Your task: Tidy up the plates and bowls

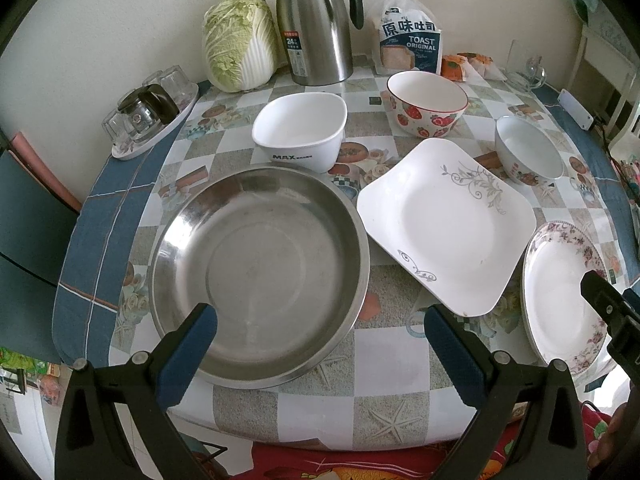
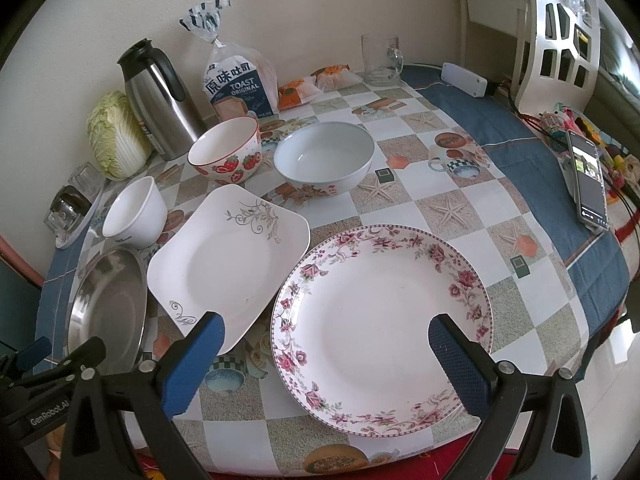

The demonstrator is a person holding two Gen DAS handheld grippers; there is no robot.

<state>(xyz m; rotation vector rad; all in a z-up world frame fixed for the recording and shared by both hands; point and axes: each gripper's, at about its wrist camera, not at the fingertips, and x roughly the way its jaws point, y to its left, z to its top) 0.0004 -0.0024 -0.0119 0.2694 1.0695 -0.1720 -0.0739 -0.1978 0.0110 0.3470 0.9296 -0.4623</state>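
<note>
A round steel plate (image 1: 260, 276) lies at the table's front left, with my open left gripper (image 1: 320, 326) hovering over its near rim. To its right sit a square white plate (image 1: 444, 224) and a floral round plate (image 2: 380, 324). My right gripper (image 2: 326, 334) stands open above the floral plate's near half. Behind them are a square white bowl (image 1: 300, 130), a strawberry bowl (image 1: 426, 104) and a pale blue-white bowl (image 2: 324, 162). Nothing is held by either gripper.
At the back stand a cabbage (image 1: 240, 42), a steel thermos jug (image 1: 316, 28), a toast bag (image 1: 410, 40) and a glass mug (image 2: 378, 58). A tray of glasses (image 1: 150, 110) occupies the left edge. A phone (image 2: 588, 178) lies at the right edge.
</note>
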